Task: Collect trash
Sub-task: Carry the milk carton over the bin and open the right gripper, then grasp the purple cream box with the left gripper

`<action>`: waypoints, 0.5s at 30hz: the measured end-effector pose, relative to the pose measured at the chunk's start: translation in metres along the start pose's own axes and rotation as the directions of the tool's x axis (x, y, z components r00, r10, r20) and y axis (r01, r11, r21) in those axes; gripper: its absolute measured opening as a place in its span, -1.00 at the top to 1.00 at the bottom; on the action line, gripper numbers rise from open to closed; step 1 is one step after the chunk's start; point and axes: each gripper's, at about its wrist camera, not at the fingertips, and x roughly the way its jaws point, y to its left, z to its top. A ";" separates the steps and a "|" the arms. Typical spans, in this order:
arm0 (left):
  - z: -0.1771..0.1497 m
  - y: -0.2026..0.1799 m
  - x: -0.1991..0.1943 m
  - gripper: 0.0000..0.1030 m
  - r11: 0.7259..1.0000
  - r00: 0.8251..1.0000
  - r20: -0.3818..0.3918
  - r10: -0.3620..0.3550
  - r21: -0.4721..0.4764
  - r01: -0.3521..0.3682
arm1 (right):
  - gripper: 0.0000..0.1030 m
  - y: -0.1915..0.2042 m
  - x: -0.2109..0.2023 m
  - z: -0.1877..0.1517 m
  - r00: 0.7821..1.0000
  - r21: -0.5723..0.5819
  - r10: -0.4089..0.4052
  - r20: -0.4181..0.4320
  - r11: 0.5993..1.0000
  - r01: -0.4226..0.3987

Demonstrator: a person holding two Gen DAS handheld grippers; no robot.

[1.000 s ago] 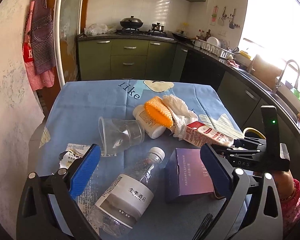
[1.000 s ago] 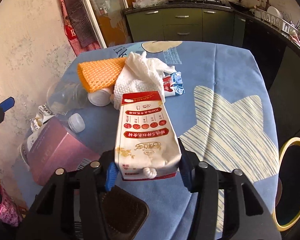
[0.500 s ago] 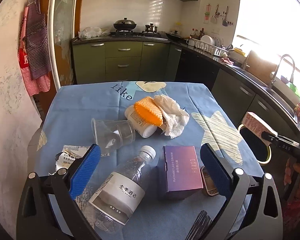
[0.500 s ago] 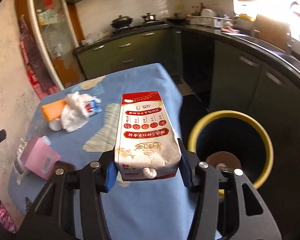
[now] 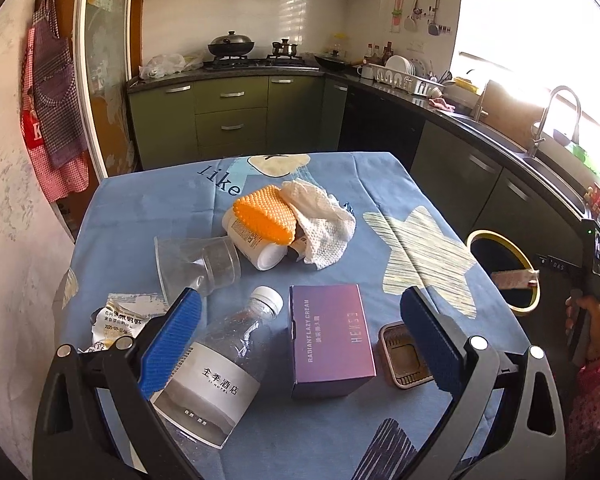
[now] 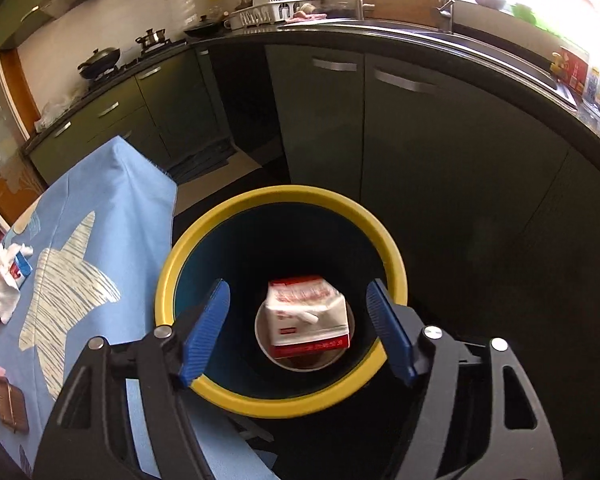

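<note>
My right gripper (image 6: 298,328) has just been opening its jaws over the yellow bin (image 6: 280,402), and the milk carton (image 6: 308,316) looks blurry, probably falling inside. My left gripper (image 5: 300,340) waits with jaws wide and empty above the purple box (image 5: 330,340) on the counter (image 5: 140,208). I should stay over the bin until the carton lands.

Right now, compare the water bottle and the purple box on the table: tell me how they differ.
The water bottle is clear plastic with a white cap and label; the purple box is opaque card with pale lettering. The water bottle is round and lies slanted, cap pointing away; the purple box is flat-sided and rests squarely. Both lie side by side on the blue tablecloth, between the open left claw's fingers in its view.
</note>
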 end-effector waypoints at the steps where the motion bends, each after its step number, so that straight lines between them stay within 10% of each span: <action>1: 0.000 -0.001 0.000 -0.91 1.000 1.000 -0.002 0.000 0.004 0.000 | -0.31 -0.001 -0.003 0.001 1.000 0.011 0.013 0.013 1.000 -0.013; 15: -0.013 -0.011 0.025 -0.91 0.999 0.997 -0.077 -0.022 0.032 0.025 | -0.39 0.027 -0.040 -0.051 0.992 -0.025 0.127 0.020 0.992 -0.126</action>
